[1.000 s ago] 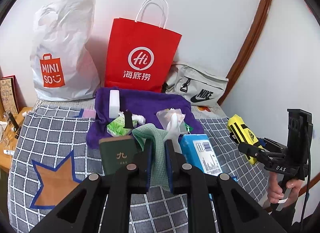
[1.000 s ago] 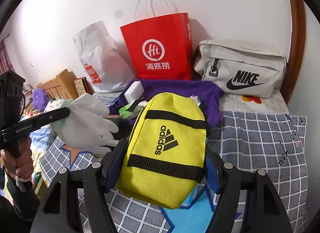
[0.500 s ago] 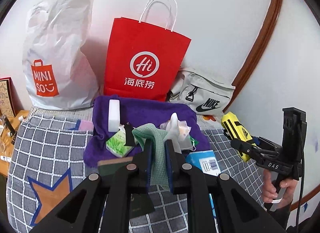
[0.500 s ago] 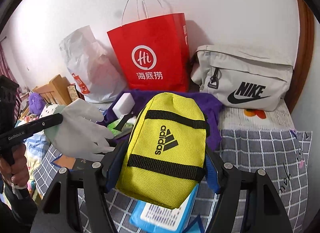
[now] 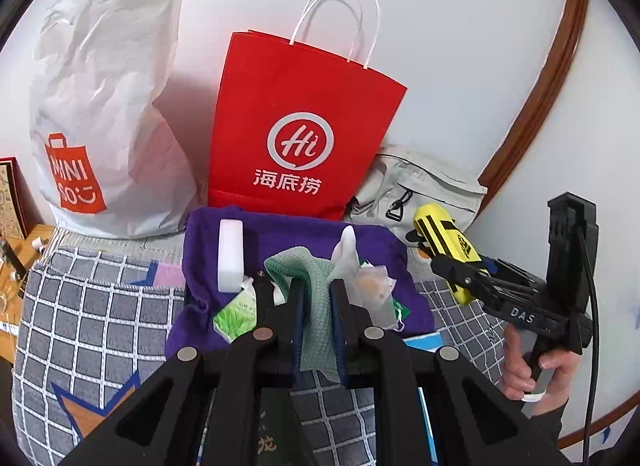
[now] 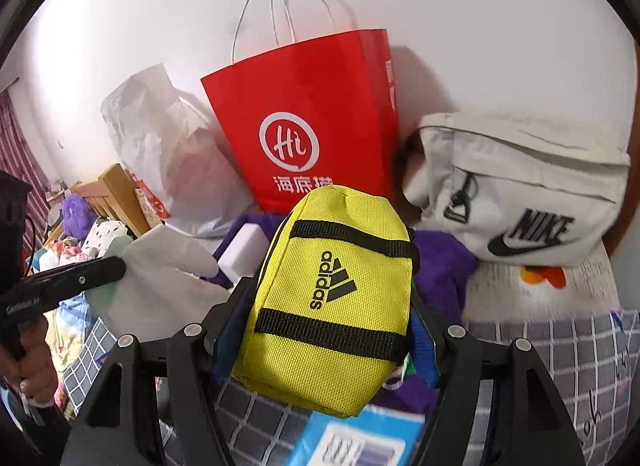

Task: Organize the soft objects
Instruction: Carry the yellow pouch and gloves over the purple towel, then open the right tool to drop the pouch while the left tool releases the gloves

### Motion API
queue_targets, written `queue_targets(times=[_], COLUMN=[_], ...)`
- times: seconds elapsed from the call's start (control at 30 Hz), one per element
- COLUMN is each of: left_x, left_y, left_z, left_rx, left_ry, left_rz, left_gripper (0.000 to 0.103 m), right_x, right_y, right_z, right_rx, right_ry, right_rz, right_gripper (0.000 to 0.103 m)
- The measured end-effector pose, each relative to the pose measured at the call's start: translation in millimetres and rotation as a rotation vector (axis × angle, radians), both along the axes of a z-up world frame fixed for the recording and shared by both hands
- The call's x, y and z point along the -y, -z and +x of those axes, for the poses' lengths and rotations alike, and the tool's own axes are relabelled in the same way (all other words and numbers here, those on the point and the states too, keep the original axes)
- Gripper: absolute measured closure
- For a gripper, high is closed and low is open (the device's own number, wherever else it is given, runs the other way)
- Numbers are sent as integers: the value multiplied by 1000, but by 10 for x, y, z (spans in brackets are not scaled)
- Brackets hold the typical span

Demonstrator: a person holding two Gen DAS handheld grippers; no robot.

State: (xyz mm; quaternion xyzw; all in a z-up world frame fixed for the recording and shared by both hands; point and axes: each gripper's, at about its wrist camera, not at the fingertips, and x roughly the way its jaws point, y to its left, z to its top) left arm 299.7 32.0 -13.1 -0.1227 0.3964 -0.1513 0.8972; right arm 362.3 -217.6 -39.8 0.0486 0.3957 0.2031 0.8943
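Note:
My left gripper (image 5: 318,298) is shut on a pale green and white glove (image 5: 316,286), held above the purple cloth (image 5: 280,234). The glove also shows in the right wrist view (image 6: 160,278), hanging from the left gripper (image 6: 100,270). My right gripper (image 6: 328,306) is shut on a yellow Adidas pouch (image 6: 332,298), held in the air in front of the red paper bag (image 6: 312,117). In the left wrist view the pouch (image 5: 446,242) and right gripper (image 5: 452,270) are at the right, near the grey Nike bag (image 5: 420,185).
A white Miniso plastic bag (image 5: 104,105), the red paper bag (image 5: 296,133) and the Nike bag (image 6: 520,189) stand against the wall. On the purple cloth lie a white block (image 5: 230,258), a green tissue pack (image 5: 236,316) and wrappers. A blue box (image 6: 360,442) lies on the checked bedspread (image 5: 100,314).
Both grippers have moved forward toward the bags at the wall, still holding the glove and the pouch. The red bag and Nike bag look nearer.

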Motion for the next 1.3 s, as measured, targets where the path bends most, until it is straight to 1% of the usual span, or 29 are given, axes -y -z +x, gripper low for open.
queue_targets(times=[0.17,0.27,0.37,0.43,0.53,0.63,0.7,0.87,1.0,1.13,1.3], left_x=[-12,31,112,160,232,316,365,428,442,439,385], left_y=[40,101,182,221,259,294,359,576,699,813,950], left_z=[176,275,420,515,673,820,922,1124,1222,1290,1372], left_rx=[-14,-27,-49,-60,-76,-79,-90,-135,-153,-160,-179], left_ry=[-3,3,18,28,43,56,54,53,59,44,39], left_rz=[-12,-18,-24,-27,-39,-30,-17,-13,-22,20,-4], left_gripper=[90,90,90,90,90,90,90,90,90,90,90], right_x=[-19,38,93,124,196,241,243,222,225,216,194], right_y=[120,289,493,579,658,764,836,1015,1075,1135,1201], right_z=[241,341,462,528,593,669,712,794,839,876,919], right_rx=[-2,-36,-89,-104,-118,-143,-156,-210,-226,-244,-265], right_ry=[6,14,18,26,39,45,44,36,43,36,43], right_rz=[-41,-38,-36,-50,-33,-27,-26,-36,-25,-13,-15], right_gripper=[34,34,34,34,34,34,34,34,34,34,33])
